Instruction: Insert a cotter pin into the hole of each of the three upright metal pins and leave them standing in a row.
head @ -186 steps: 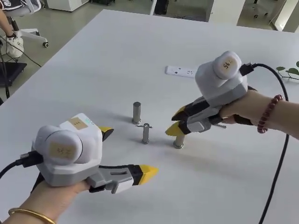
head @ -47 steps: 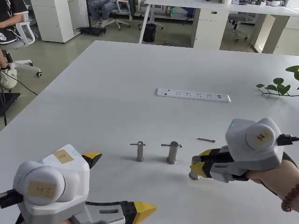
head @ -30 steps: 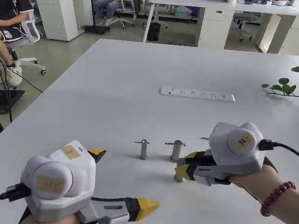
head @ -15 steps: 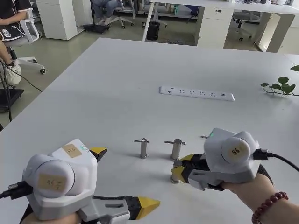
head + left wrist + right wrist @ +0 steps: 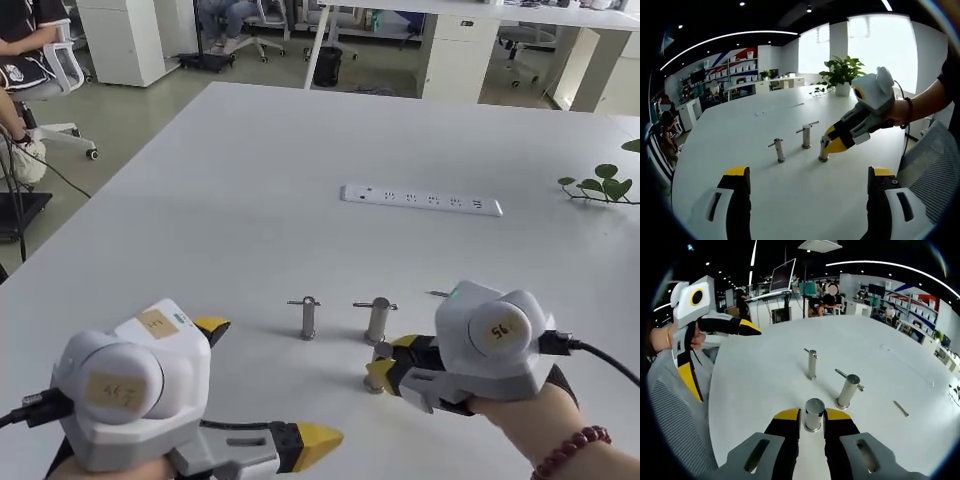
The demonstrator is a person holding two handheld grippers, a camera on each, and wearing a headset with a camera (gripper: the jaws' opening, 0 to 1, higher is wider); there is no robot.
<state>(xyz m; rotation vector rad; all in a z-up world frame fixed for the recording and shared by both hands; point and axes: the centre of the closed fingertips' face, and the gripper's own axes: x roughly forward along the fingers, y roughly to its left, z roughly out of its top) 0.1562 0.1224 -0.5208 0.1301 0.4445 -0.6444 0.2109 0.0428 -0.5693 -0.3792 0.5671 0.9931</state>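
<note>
Metal pin (image 5: 814, 410) stands upright, clamped by right tool (image 5: 812, 418); left tool (image 5: 809, 173) gapes.

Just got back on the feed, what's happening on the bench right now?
The right gripper is closed on the nearest metal pin, which stands on the white table with no cotter pin in it. The middle pin and far pin already carry theirs. One loose cotter pin lies further off. The left gripper is open, holding nothing.
</note>
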